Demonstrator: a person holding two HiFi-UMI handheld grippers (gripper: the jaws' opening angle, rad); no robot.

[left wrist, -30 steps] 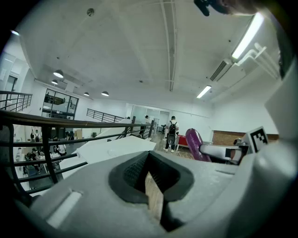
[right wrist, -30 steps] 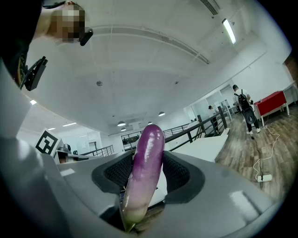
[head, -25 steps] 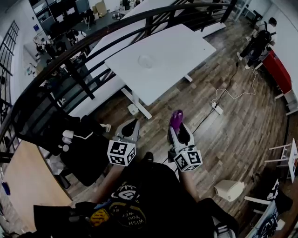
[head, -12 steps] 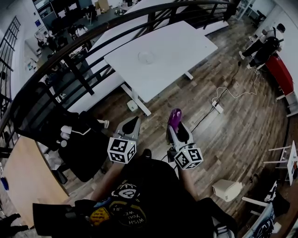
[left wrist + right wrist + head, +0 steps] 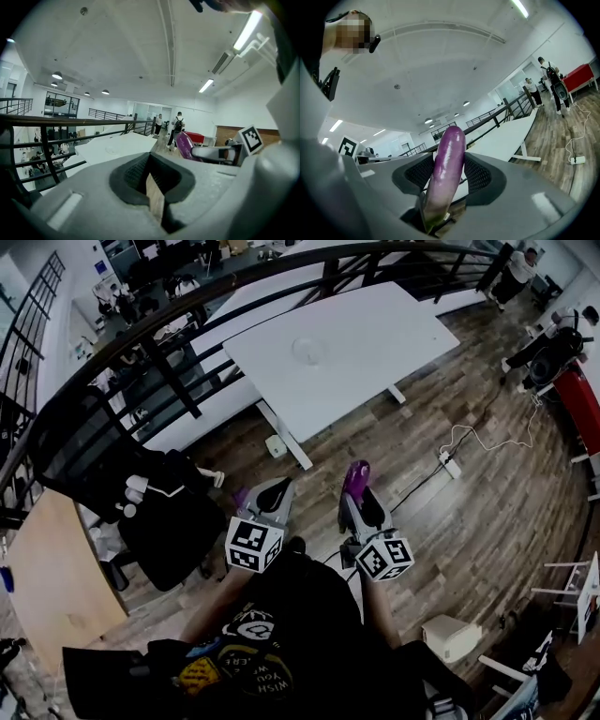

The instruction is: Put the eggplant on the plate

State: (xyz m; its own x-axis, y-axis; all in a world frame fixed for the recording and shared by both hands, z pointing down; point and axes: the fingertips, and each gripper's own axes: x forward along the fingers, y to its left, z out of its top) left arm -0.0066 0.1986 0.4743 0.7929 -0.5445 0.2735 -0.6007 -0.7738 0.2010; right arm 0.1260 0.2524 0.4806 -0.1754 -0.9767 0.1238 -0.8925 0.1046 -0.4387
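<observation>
A glossy purple eggplant (image 5: 355, 474) (image 5: 446, 168) stands between the jaws of my right gripper (image 5: 357, 489) (image 5: 449, 174), which is shut on its lower part, so the rounded end sticks out past the tips. My left gripper (image 5: 273, 491) (image 5: 151, 161) hangs level beside it, jaws shut with nothing between them. Both are held over the wooden floor, short of the white table (image 5: 375, 352) (image 5: 506, 138). A faint clear round plate (image 5: 307, 351) (image 5: 112, 150) lies on that table, well ahead of both grippers. The eggplant (image 5: 185, 145) also shows to the right in the left gripper view.
A black railing (image 5: 178, 381) runs behind the table and on to the left. A dark chair with clothes (image 5: 159, 521) stands to my left beside a wooden desk (image 5: 47, 587). A cable and power strip (image 5: 452, 465) lie on the floor; people (image 5: 553, 352) stand far right.
Both grippers have drifted a little forward toward the table, which now sits further right in the head view. The eggplant stays in the right gripper.
</observation>
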